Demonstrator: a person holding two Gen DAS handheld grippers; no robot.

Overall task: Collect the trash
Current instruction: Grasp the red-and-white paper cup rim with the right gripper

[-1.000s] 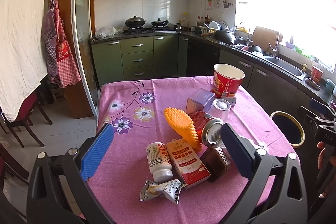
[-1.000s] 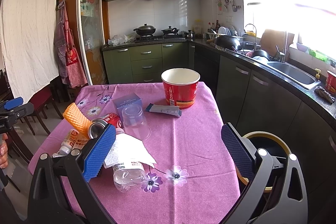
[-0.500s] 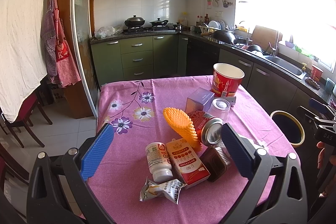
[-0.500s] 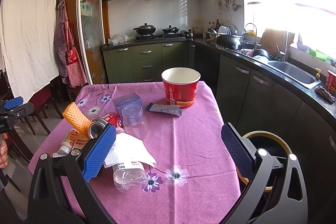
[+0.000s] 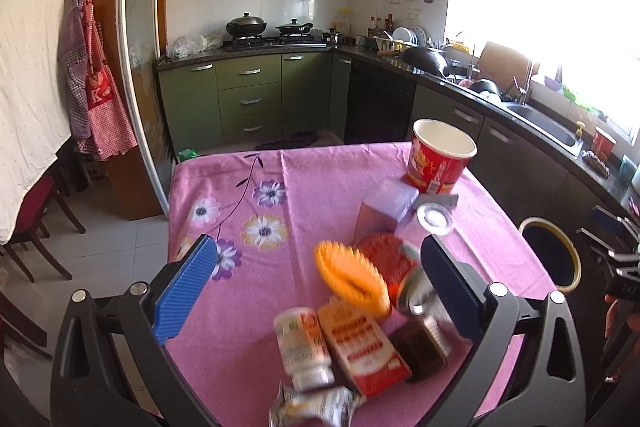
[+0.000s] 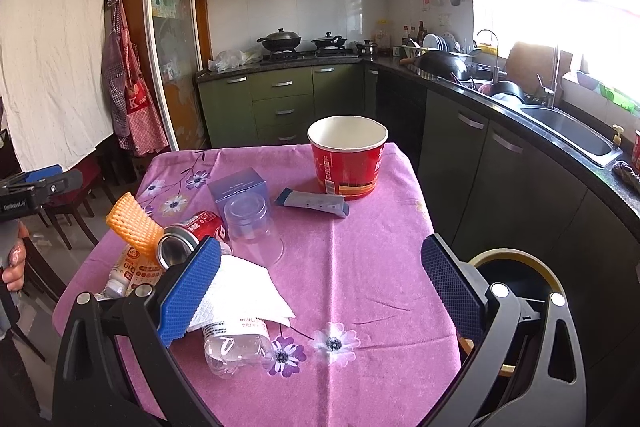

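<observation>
Left hand-held gripper (image 5: 316, 283) and right hand-held gripper (image 6: 320, 283): jaws apart, empty. Ahead of left, we judge can (image 5: 400, 267) light, dentable; pinch mid-body.

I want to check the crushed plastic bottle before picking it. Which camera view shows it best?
The right wrist view shows it best: the clear plastic bottle lies sharp and near on the pink tablecloth, partly under a white tissue. In the left wrist view I cannot find it; the trash there is blurred and the gripper blocks that spot.
</observation>
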